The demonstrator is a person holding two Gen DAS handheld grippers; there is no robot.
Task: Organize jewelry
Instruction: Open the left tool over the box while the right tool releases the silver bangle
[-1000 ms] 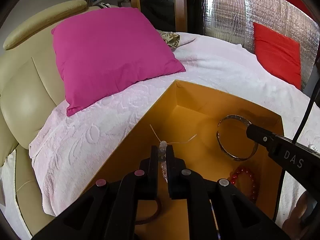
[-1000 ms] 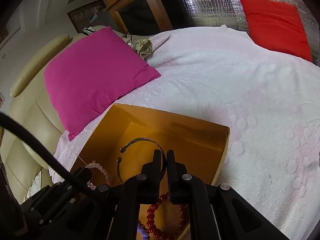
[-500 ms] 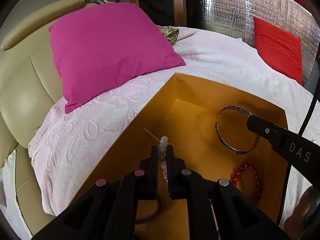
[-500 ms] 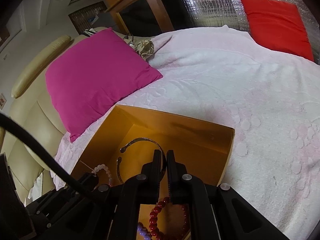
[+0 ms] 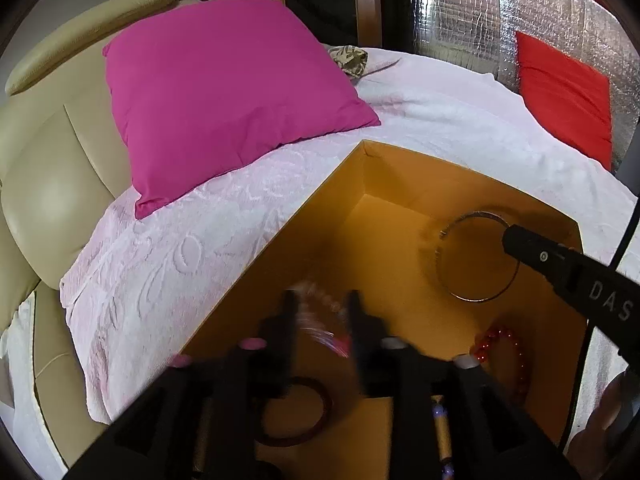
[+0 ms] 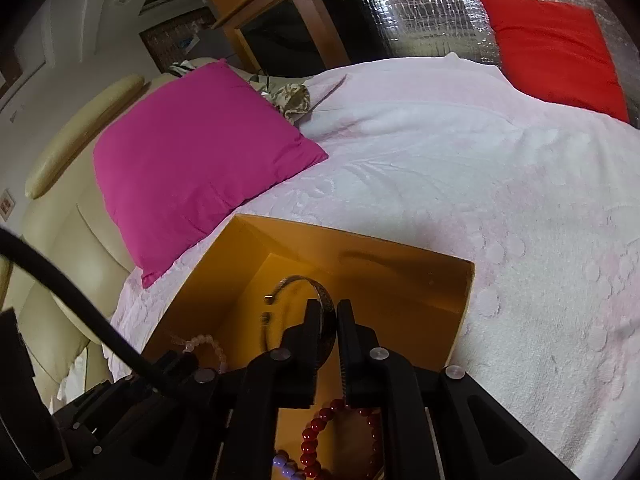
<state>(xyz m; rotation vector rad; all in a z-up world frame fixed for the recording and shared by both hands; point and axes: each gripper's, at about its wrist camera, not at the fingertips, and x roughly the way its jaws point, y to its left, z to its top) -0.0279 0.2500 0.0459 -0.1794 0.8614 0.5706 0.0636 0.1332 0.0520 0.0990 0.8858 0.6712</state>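
- sitting inside the orange box (image 6: 400, 280) on the bed (image 6: 500, 184): a red bead bracelet (image 6: 320, 436), a dark ring bangle (image 5: 294, 410) and a pale pink bead bracelet (image 6: 204, 346).
- left gripper (image 5: 320, 312) fingers stand apart, blurred, pink beads between them.
- right gripper (image 6: 329, 320) is clamped on the silver bangle (image 5: 476, 256) above the box floor; judging by this, only setting it down remains.

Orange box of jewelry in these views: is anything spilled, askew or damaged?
Nothing stands out. The open orange cardboard box sits upright on the pale pink bedspread, with the red bead bracelet, silver cuff bangle, dark brown ring bangle and pale pink bead bracelet all inside.
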